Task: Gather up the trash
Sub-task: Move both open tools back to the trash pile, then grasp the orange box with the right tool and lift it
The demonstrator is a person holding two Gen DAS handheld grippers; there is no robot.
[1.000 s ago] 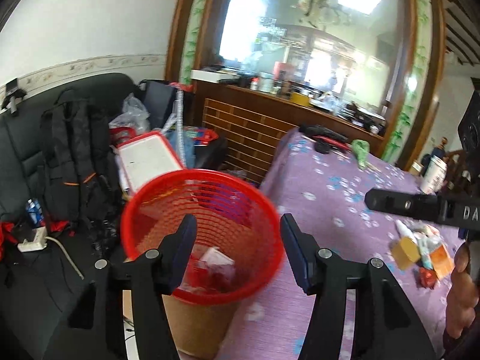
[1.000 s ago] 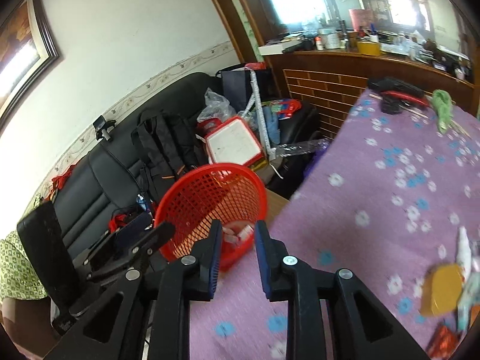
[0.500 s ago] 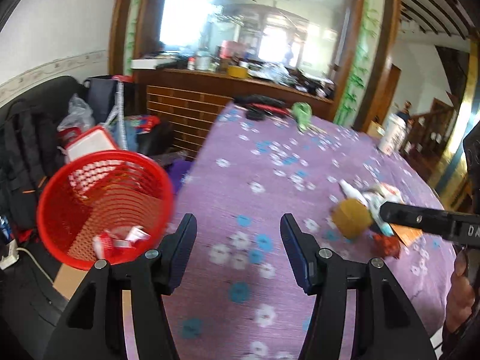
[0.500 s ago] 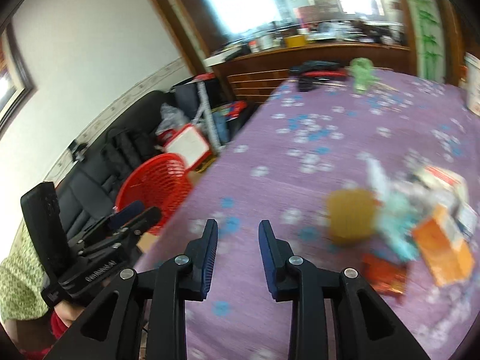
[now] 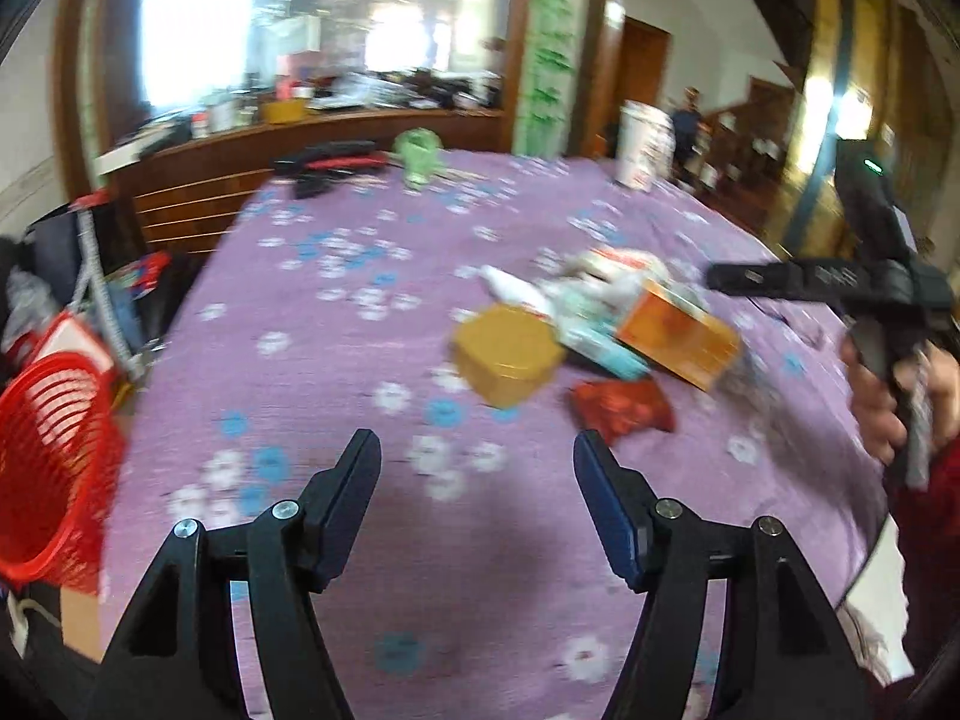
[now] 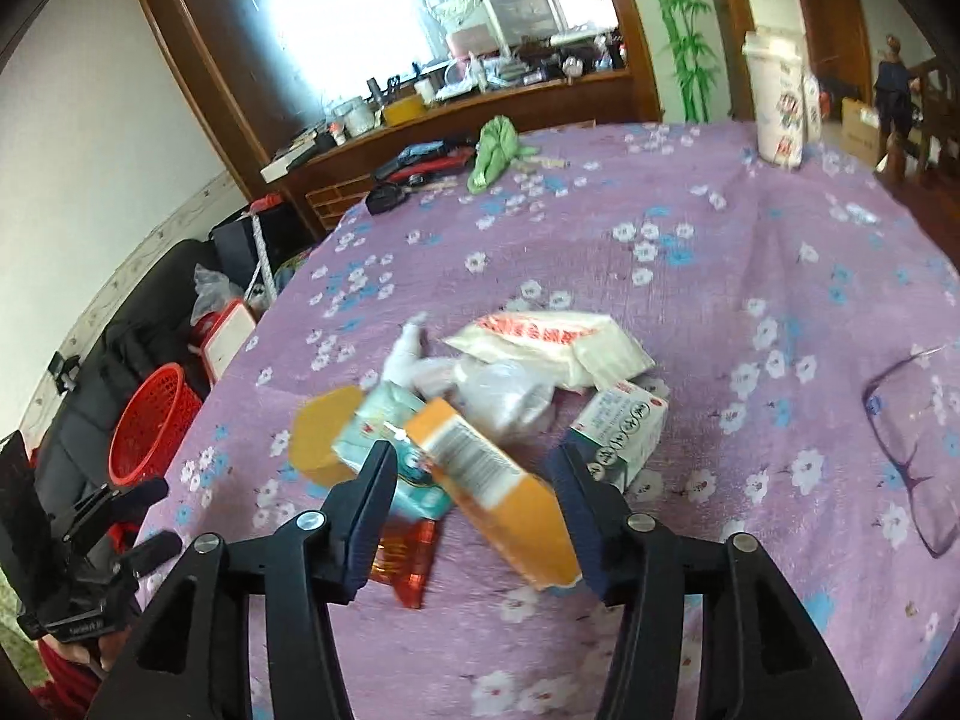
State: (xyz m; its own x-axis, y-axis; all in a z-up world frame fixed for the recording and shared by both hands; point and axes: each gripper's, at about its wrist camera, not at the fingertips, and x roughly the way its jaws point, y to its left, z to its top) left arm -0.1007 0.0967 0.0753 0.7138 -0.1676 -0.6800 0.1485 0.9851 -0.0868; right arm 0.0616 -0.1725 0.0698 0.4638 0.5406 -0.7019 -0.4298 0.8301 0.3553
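Both grippers are opening and hold nothing. The right gripper [image 6: 477,480] is nearer: the orange box [image 6: 489,495] lies slanted between its jaws, untouched.

A lived-in home, a dining and sitting room in one. Ahead of the jaws spreads a table under a purple flowered cloth [image 6: 690,228]; past its far edge stands a dark wooden sideboard [image 6: 456,114] crowded with jars and boxes, with a big framed mirror [image 6: 384,18] above it. Off to the left of the jaws sits a black sofa [image 6: 120,336] piled with bags, a red mesh wastebasket [image 6: 150,420] beside it.
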